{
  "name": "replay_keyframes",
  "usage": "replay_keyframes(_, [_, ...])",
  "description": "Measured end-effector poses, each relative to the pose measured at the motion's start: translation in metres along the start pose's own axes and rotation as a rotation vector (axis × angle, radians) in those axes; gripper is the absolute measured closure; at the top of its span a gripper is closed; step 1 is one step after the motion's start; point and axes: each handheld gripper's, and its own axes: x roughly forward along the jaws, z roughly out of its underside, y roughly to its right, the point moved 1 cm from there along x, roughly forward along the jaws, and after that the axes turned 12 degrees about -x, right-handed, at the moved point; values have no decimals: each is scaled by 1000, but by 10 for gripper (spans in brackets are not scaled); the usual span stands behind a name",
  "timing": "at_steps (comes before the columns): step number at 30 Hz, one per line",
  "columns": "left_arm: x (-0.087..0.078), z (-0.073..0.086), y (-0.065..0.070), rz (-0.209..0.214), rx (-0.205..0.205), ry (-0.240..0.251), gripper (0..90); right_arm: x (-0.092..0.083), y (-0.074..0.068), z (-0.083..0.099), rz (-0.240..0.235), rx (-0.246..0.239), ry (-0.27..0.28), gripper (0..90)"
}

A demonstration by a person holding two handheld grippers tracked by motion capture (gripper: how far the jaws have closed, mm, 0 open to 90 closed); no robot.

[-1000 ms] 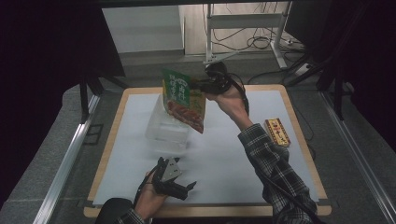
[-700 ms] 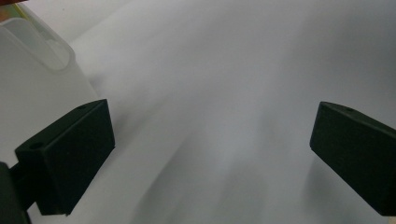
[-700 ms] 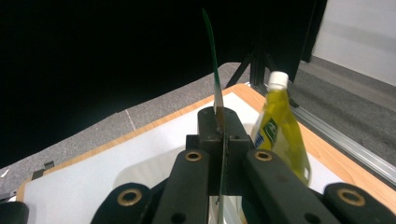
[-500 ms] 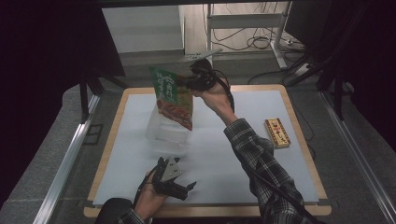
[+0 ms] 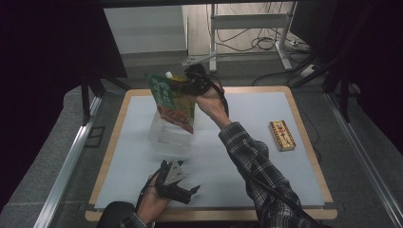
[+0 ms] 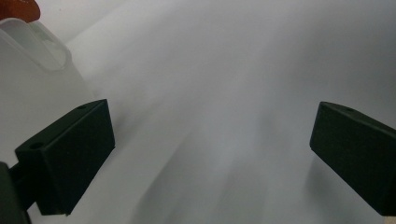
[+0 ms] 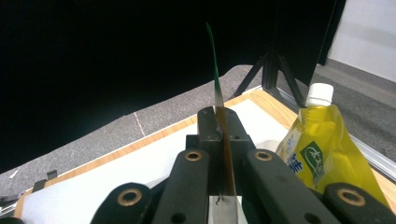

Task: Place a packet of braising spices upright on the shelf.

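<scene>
Dark drapes close off the room around a pale table (image 5: 142,190). Left gripper (image 5: 177,186) rests near the front edge, jaws wide apart on nothing — a clear plastic container (image 5: 166,135) sits beyond it, its rim hard to trace. Right gripper (image 5: 190,81) is clamped on a green food pouch (image 5: 172,102) hanging above that container; a yellow spouted pouch (image 7: 324,151) beside it is partly hidden. Well off to the right gripper's right lies a small box (image 5: 282,135), label unreadable.

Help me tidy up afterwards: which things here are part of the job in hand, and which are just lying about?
In the job:
- green food pouch, clamped in the right gripper above the clear plastic container
- yellow spout pouch, beside it

Lying about:
- small red-and-yellow box, far right on the table mat
- left gripper, jaws open, idle
</scene>
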Motion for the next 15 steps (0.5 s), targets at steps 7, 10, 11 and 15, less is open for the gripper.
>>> replay_keyframes(7, [0,0,0,2,3,-3,0,1,-3,-5,8,-9,1,890])
replay_keyframes(10, [0,0,1,3,2,-2,0,3,-3,-1,9,-3,-8,890])
replay_keyframes(11, [0,0,1,3,2,-2,0,4,-2,1,10,3,-5,890])
replay_keyframes(15, [1,0,1,4,4,-5,0,8,0,11,10,24,-9,890])
